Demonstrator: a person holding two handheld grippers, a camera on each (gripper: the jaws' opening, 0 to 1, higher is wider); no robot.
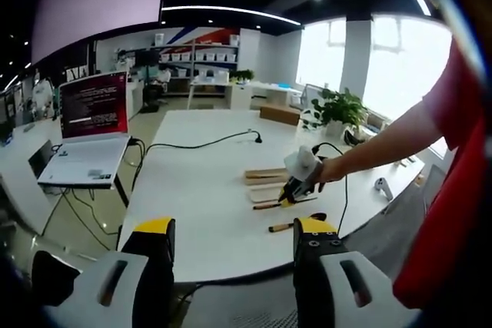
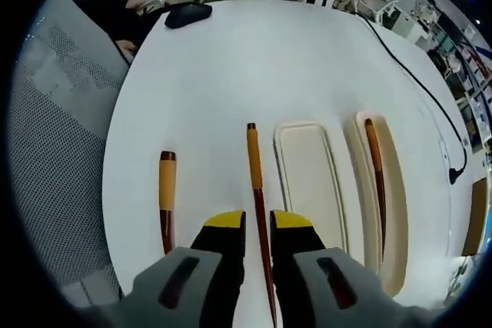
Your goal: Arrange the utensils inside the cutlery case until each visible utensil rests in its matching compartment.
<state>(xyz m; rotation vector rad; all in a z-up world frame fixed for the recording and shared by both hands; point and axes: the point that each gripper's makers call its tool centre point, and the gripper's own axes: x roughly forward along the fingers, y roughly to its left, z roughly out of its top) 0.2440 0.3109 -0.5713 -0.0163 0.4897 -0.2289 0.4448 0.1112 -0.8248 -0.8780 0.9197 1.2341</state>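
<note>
In the right gripper view my right gripper (image 2: 259, 222) is shut on a long thin utensil (image 2: 254, 160) with an orange handle, which runs straight between the jaws over the white table (image 2: 231, 67). A shorter orange-handled utensil (image 2: 167, 182) lies to its left. To the right sits the cream cutlery case: one compartment (image 2: 307, 182) is bare, and the outer one (image 2: 396, 213) holds a brown utensil (image 2: 374, 167). In the left gripper view my left gripper (image 1: 234, 230) hangs open off the table's near edge. The right gripper (image 1: 298, 178) works beside the case (image 1: 265, 176), with a utensil (image 1: 286, 226) near the edge.
A laptop (image 1: 92, 117) stands on a side desk at the left, and a black cable (image 1: 200, 144) crosses the table. A potted plant (image 1: 338, 105) is at the far right. A black mouse-like object (image 2: 188, 13) and a grey mesh chair (image 2: 61, 151) border the table.
</note>
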